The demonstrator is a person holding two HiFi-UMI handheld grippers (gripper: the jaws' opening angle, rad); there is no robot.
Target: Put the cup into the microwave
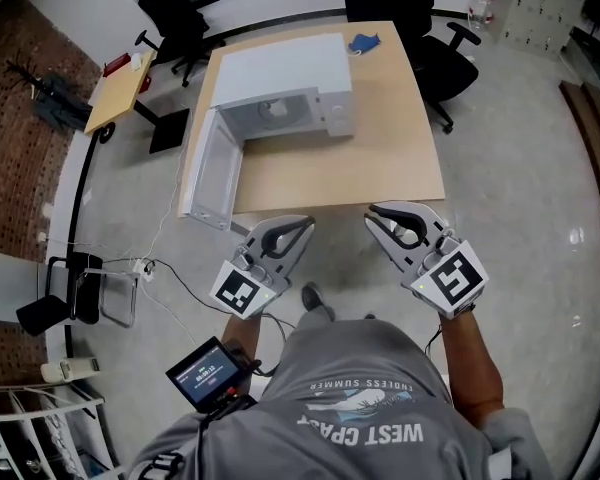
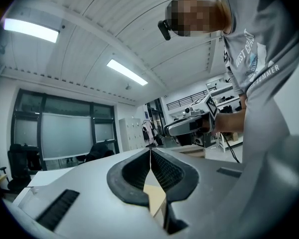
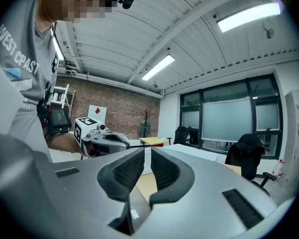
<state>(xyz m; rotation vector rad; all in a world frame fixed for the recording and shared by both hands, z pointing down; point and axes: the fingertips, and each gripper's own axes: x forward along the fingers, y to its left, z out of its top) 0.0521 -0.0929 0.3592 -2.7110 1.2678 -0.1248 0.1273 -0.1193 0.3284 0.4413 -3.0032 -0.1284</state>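
Both hands empty: our left gripper (image 1: 298, 230) has jaw tips touching, our right gripper (image 1: 385, 220) has jaws narrowly apart, nothing between. Small pale cup (image 1: 276, 110) seems to sit inside boxy white microwave (image 1: 290, 73) on light wooden table (image 1: 380, 138). We judge placing done; hinged white door (image 1: 212, 168) not yet shut.

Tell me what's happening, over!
Left claw shut, empty; right claw slightly open, empty. Microwave door open, white thing inside, maybe the cup. Nothing in the way.
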